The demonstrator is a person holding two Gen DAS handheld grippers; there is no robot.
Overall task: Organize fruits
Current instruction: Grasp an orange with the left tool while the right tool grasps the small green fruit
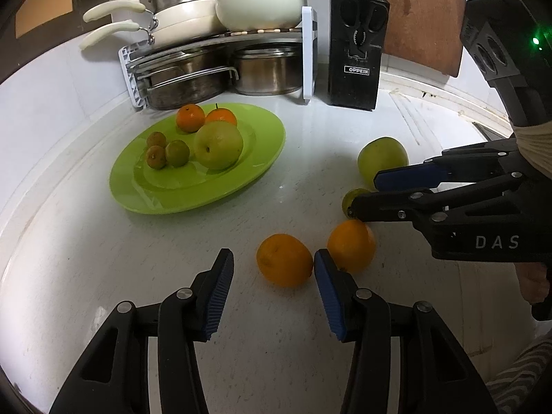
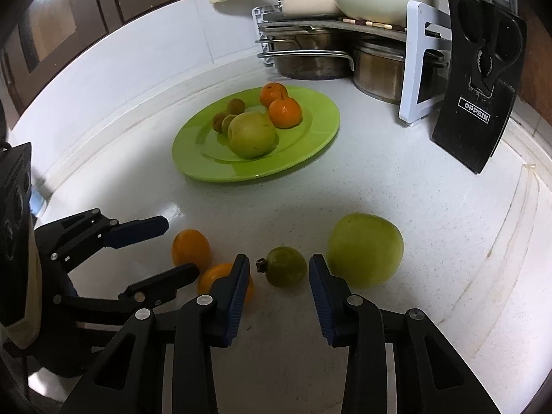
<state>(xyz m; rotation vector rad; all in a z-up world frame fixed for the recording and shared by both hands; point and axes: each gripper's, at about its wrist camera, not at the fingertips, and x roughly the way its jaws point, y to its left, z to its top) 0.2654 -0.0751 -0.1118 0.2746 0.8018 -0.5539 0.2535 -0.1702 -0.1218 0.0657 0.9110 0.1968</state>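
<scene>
Four fruits lie loose on the white table [image 1: 138, 258] in front of you, and six more sit on the green plate [image 1: 145, 200] further back on the left. On the plate: a large yellow-green apple [image 1: 218, 145] with a dark stem dimple, two bright tangerines [image 1: 189, 118] just behind it, and three small brownish-green fruits [image 1: 177, 153] bunched at its left.

Your left gripper [image 1: 272, 286] is wide open with nothing in it; a smooth round orange [image 1: 284, 259] sits just beyond the tips, close to the right blue pad. A second orange [image 1: 352, 245] lies just right of that one.

Your right gripper [image 2: 278, 283] is spread wide too, holding nothing. A small green fruit [image 2: 286, 266] with a dark dried tip pointing left sits between its fingertips, a gap on either side. A big pale green apple [image 2: 365, 251] rests just right of the right finger, and whether it touches I cannot tell.

At the far side of the table, a pot rack [image 1: 220, 69] holds steel pots and cream cookware, with a black knife block [image 1: 357, 58] to its right.
</scene>
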